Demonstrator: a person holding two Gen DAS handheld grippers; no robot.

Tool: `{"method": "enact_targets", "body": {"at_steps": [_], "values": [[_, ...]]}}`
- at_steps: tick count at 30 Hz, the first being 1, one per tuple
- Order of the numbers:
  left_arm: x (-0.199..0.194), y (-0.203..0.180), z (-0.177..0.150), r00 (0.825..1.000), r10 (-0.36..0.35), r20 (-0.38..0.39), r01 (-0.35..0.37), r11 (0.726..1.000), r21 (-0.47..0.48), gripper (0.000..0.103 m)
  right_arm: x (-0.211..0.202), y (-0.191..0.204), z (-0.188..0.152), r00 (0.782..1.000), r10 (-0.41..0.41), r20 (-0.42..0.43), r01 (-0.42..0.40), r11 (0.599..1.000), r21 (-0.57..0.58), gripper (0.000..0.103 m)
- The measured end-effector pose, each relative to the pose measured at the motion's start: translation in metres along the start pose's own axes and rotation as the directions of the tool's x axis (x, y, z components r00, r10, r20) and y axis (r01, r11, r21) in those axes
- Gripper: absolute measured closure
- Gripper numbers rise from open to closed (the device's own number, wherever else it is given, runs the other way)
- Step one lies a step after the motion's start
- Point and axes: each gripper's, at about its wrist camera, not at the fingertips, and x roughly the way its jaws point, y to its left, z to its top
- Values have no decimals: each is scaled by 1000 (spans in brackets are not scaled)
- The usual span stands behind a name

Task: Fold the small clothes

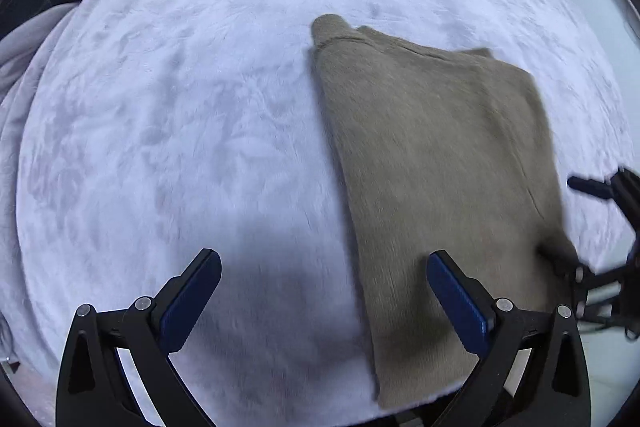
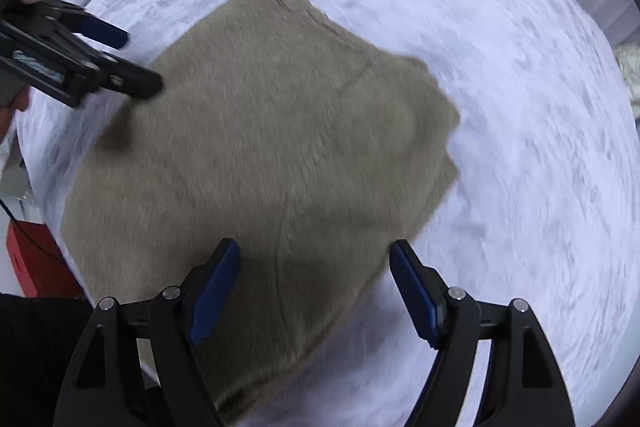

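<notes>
Olive-brown knit garment point(image 2: 264, 155) lying folded and flat on pale fuzzy blanket point(image 2: 520, 107), near blanket's front edge. Left gripper point(image 1: 324, 267) hovering over blanket, jaws spread wide, nothing between them; one blue pad point(image 1: 456, 291) above garment's left border. Right gripper point(image 2: 314, 255) above garment's near corner, jaws likewise released, empty. Red box point(image 2: 28, 259) beyond blanket's left edge. Motion blur throughout.
</notes>
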Motion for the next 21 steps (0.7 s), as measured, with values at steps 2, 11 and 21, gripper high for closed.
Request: {"method": "enact_targets", "body": {"at_steps": [2, 11, 21], "values": [[-8, -7, -25, 999, -36, 0, 36, 998, 47, 0, -18, 0, -8, 999, -37, 17, 36, 999, 35, 23], [42, -36, -78, 985, 54, -166, -33, 991, 131, 0, -8, 51, -19, 997, -73, 5, 73, 995, -75, 23], [-9, -46, -61, 999, 33, -20, -30, 994, 107, 0, -34, 10, -39, 1000, -23, -1, 23, 994, 108, 23]]}}
